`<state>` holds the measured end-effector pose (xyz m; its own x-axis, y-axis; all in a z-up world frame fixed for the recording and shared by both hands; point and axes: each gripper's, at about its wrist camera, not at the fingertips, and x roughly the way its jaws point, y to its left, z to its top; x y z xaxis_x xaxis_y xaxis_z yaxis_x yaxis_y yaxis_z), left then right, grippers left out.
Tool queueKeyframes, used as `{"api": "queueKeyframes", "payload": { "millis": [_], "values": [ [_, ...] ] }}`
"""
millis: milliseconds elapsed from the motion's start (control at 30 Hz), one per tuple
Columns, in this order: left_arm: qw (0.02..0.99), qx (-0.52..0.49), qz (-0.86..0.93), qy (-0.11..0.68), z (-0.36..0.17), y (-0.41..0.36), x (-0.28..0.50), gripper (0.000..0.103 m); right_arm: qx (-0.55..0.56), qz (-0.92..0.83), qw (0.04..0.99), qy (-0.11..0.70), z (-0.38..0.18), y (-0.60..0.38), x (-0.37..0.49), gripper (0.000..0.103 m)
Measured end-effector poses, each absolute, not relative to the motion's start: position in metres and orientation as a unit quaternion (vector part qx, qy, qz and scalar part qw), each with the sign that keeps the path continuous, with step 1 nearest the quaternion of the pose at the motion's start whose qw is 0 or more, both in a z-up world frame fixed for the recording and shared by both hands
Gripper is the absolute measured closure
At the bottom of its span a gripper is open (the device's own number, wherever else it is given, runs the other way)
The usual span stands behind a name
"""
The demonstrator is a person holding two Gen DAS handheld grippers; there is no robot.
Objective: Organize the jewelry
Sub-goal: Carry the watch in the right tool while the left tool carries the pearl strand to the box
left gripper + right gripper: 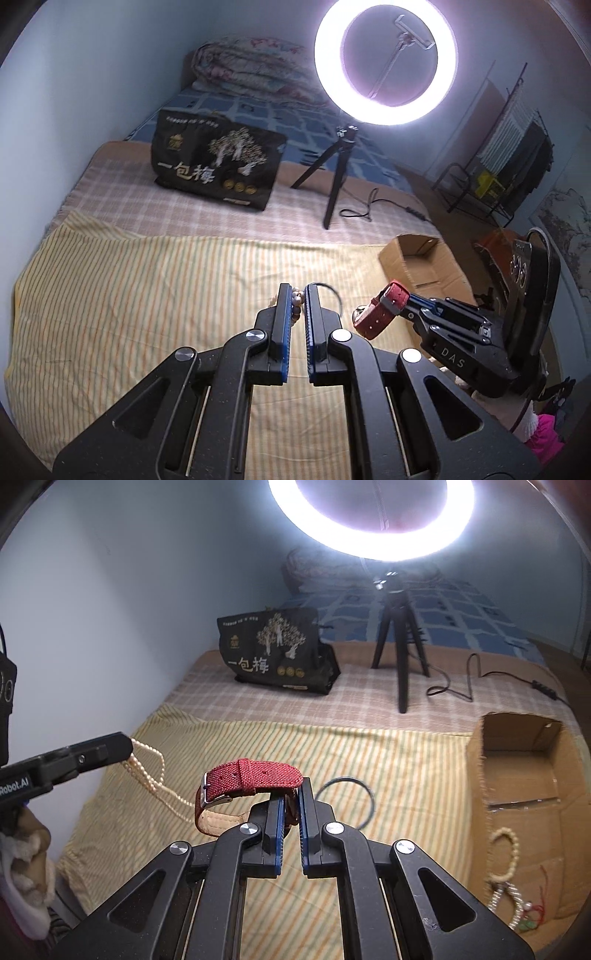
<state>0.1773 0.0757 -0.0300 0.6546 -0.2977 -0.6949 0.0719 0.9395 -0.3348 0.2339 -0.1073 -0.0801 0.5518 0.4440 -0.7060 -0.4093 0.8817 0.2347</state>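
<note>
My left gripper (297,295) is shut on a pearl bead necklace (297,301) and holds it above the striped cloth; in the right wrist view the strands (155,771) hang from it (127,746). My right gripper (291,794) is shut on a red-strap watch (251,775), lifted above the cloth; it also shows in the left wrist view (384,308). A dark ring bangle (354,797) lies on the cloth just past the right gripper. An open cardboard box (517,768) at the right holds a beaded bracelet (506,853) and other small beads.
A ring light on a black tripod (402,657) stands behind the cloth, its cable (465,683) trailing right. A black printed bag (280,653) stands at the back. The wall is on the left. The bed edge lies right of the box (424,266).
</note>
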Motion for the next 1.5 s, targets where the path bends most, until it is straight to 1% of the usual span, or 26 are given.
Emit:
{"api": "queueKeyframes", "payload": {
  "millis": [400, 833, 1500],
  "values": [
    [0.902, -0.132, -0.145, 0.385, -0.004, 0.015, 0.179, 0.099, 0.033, 0.203, 0.900, 0.385, -0.057, -0.172, 0.214, 0.098],
    [0.894, -0.121, -0.193, 0.385, 0.003, -0.062, 0.185, 0.099, 0.073, 0.142, 0.917, 0.365, -0.042, -0.259, 0.202, 0.098],
    [0.877, -0.109, -0.250, 0.396, -0.005, -0.158, 0.207, 0.099, 0.115, 0.064, 0.915, 0.381, -0.067, -0.340, 0.219, 0.098]
  ]
}}
